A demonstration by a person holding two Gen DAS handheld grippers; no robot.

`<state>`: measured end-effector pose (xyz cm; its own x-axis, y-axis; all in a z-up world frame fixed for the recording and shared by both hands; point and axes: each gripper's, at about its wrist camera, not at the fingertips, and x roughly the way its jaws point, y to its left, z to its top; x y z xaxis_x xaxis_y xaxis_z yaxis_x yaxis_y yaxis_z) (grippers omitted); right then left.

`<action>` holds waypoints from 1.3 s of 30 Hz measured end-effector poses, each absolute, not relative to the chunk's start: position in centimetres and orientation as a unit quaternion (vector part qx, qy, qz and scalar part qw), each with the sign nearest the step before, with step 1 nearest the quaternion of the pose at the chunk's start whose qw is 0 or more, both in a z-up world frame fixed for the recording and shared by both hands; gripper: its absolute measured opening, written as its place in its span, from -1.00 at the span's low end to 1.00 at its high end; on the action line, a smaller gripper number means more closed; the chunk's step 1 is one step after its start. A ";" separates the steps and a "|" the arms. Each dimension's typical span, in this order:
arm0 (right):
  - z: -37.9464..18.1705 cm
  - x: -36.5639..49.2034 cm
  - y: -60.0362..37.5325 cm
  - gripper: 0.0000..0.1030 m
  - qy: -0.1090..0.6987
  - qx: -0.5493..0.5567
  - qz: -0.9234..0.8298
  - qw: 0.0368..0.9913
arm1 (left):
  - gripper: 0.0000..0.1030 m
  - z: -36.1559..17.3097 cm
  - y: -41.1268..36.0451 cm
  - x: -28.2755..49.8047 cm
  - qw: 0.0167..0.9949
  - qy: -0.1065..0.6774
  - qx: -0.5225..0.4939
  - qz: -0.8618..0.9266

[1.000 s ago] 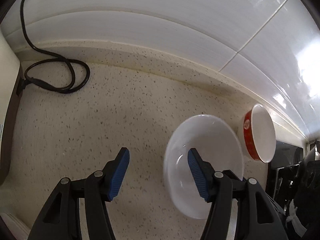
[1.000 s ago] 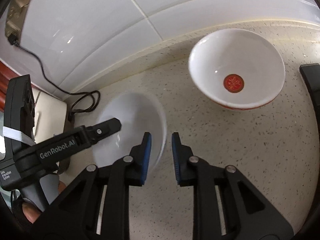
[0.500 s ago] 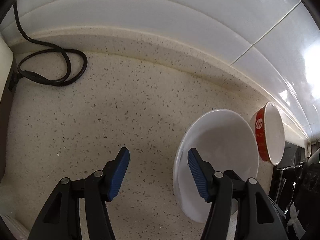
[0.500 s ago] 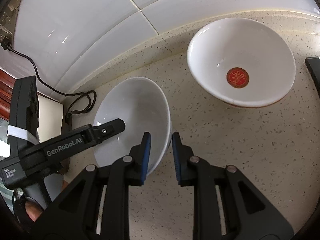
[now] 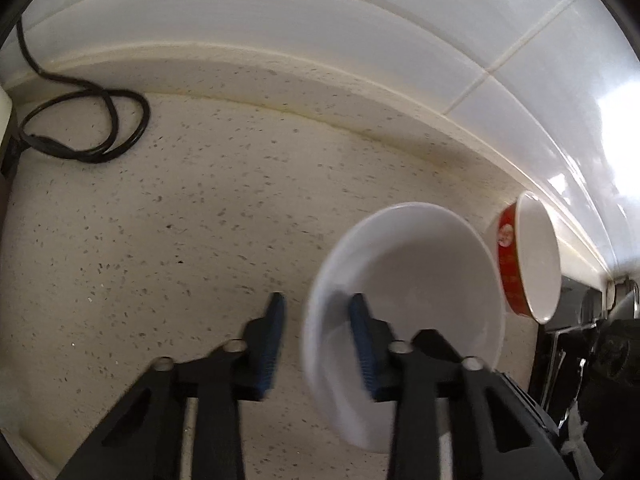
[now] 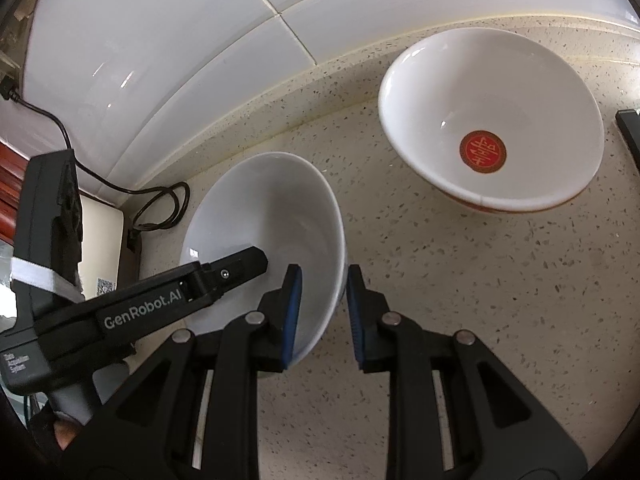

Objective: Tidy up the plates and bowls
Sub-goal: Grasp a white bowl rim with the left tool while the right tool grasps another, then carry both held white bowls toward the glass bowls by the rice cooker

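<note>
Cable: a black cable (image 5: pixel 86 128) lies looped on the speckled counter (image 5: pixel 200 216), well ahead of your left gripper and off to its left, by the tiled wall.
White bowl: plain glossy white, empty, sitting on the counter; its rim passes between the fingers of both your grippers (image 6: pixel 264 236).
Left gripper: your left gripper (image 5: pixel 318 344) has just been closing, with the near-left rim of the white bowl (image 5: pixel 412 280) between its blue pads. The right pad sits inside the bowl; a sliver of counter still shows between the left pad and the bowl's outer wall. The picture is blurred here, so a firm pinch cannot be told.
Right gripper: your right gripper (image 6: pixel 320 316) stands narrowly parted, pinching the bowl's right rim, left pad inside, right pad against the outer wall.
Red bowl: red outside, white inside with a red round emblem on its floor (image 6: pixel 490 120), apart from the white bowl, ahead and right of your right gripper.
</note>
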<state>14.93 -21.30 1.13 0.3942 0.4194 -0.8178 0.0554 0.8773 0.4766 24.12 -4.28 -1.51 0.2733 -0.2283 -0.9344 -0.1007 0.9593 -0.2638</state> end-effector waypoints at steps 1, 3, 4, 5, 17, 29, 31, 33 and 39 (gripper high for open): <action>1.2 14.9 -21.1 -0.52 0.538 0.217 0.113 0.807 | -0.60 -1.3 -4.7 24.0 0.788 0.600 -0.130 -0.041; 1.1 14.7 -20.9 -0.55 0.540 0.215 0.107 0.807 | -0.62 -1.1 -5.1 23.8 0.790 0.598 -0.127 -0.039; 1.1 14.6 -21.0 -0.56 0.540 0.218 0.105 0.806 | -0.67 -1.2 -5.2 23.7 0.790 0.598 -0.131 -0.040; 1.0 14.6 -21.1 -0.57 0.541 0.221 0.103 0.805 | -0.69 -1.2 -5.2 23.7 0.789 0.598 -0.135 -0.041; 1.3 13.6 -22.2 -0.59 0.538 0.239 0.097 0.802 | -0.69 0.0 -6.7 21.3 0.798 0.589 -0.120 -0.051; 1.3 12.4 -23.4 -0.58 0.531 0.261 0.083 0.802 | -0.69 1.2 -9.0 18.8 0.809 0.576 -0.090 -0.072; 1.5 11.9 -23.7 -0.59 0.529 0.265 0.082 0.802 | -0.69 1.4 -9.5 18.0 0.812 0.572 -0.086 -0.074; 1.8 11.6 -23.9 -0.58 0.525 0.266 0.082 0.804 | -0.69 1.7 -9.9 17.4 0.817 0.566 -0.078 -0.078; 2.6 10.4 -24.5 -0.59 0.517 0.272 0.080 0.808 | -0.69 2.4 -10.5 15.5 0.820 0.560 -0.074 -0.090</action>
